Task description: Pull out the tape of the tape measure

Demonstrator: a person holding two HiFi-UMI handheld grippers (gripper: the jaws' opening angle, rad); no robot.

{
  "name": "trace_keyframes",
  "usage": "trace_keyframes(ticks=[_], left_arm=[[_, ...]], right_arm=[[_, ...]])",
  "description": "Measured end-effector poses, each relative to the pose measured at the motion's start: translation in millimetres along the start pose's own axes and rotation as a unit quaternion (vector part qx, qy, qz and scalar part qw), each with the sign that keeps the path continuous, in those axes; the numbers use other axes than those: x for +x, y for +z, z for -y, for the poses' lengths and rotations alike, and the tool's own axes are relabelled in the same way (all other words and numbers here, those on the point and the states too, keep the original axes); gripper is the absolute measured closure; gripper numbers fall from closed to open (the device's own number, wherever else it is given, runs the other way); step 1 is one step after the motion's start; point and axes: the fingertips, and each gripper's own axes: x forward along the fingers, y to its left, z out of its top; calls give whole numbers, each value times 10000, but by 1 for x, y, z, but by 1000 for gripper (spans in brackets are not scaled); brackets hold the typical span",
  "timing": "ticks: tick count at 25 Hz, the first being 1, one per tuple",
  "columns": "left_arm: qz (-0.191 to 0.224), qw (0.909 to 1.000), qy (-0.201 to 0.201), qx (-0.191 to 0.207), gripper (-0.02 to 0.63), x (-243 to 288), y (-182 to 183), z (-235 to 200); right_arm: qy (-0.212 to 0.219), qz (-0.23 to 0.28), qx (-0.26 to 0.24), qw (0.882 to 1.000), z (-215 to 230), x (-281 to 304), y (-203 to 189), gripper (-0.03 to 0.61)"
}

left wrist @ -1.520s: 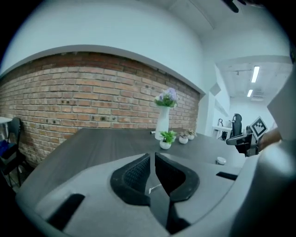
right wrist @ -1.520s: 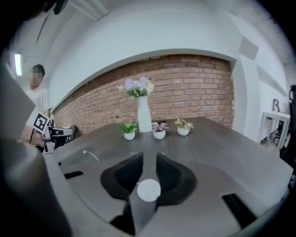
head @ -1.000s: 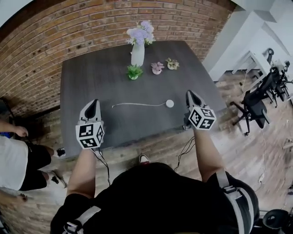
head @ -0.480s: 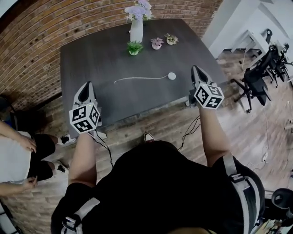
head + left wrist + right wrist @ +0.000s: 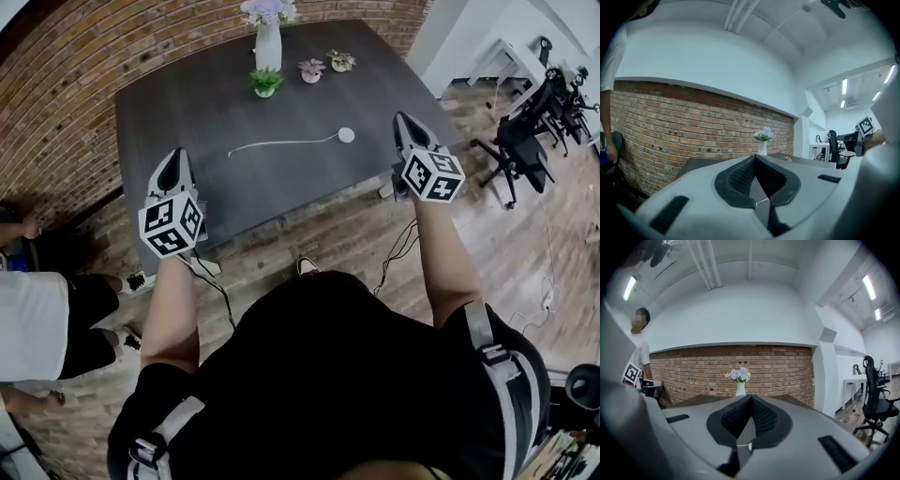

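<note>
Brick wall (image 5: 670,122) and a vase (image 5: 761,147) fill both gripper views, where I see each pair of jaws pressed together on nothing. Only the head view shows the table (image 5: 169,103): left gripper (image 5: 173,156), drawn-out tape (image 5: 281,143), white tape measure (image 5: 346,135), right gripper (image 5: 402,118).

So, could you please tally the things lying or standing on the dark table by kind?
Vase of flowers: 1
Small potted plants: 3
Tape measure, tape already drawn out: 1
Total: 5
</note>
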Motion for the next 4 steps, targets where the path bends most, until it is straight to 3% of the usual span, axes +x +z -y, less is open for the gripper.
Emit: trace_keyframes(ticks=[4], left_arm=[[-20, 10000, -29, -47, 604, 9, -1, 5]], right_arm=[[22, 60, -40, 10000, 7, 2, 7, 583]])
